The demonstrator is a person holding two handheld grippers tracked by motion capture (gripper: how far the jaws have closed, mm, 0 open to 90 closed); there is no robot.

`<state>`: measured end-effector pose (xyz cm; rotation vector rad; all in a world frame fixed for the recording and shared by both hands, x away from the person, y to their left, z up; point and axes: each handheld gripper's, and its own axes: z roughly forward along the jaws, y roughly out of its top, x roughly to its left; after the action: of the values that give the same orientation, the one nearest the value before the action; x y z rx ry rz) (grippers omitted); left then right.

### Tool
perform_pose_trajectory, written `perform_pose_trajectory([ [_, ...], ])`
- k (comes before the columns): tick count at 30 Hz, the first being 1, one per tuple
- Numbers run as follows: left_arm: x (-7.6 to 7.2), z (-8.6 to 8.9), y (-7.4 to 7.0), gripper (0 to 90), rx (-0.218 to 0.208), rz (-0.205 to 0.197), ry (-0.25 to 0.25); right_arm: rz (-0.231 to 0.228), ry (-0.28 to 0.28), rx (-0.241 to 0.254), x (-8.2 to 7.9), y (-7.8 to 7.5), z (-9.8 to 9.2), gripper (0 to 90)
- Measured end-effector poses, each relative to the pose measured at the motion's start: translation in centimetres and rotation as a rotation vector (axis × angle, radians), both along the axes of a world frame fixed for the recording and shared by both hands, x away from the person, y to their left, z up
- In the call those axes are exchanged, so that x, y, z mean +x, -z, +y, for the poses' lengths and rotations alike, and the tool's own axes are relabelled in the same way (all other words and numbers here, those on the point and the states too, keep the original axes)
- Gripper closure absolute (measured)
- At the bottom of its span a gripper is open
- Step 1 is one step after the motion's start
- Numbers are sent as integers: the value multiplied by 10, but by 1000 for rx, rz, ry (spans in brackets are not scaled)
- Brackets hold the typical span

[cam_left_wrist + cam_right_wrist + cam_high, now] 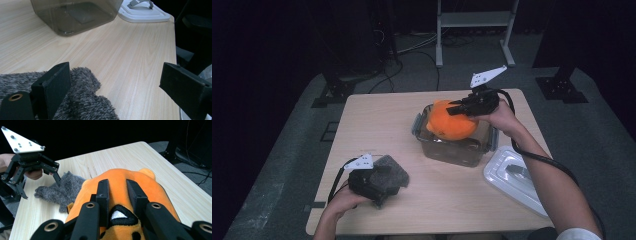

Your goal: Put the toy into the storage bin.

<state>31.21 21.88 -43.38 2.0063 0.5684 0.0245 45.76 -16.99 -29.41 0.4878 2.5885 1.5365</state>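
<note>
Wooden table point(377, 125): right gripper point(460, 108), jaws pinching the orange plush point(452, 124), lowers it into the clear container point(452, 150); left gripper point(112, 82), jaws spread, waits beside the grey plush point(389, 172), not yet packed.

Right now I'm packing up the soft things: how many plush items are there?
2: the orange plush, held over the clear container by the right tool; the grey plush at the left tool.

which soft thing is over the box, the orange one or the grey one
The orange plush, held by the right gripper over the box; the grey one lies on the table.
</note>
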Motion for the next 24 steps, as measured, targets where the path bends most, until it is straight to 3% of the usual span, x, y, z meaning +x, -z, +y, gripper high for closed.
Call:
perform_pose_trajectory([
  [24, 0, 0, -1, 90, 0, -4, 4, 28, 13, -24, 10, 20, 3, 729],
])
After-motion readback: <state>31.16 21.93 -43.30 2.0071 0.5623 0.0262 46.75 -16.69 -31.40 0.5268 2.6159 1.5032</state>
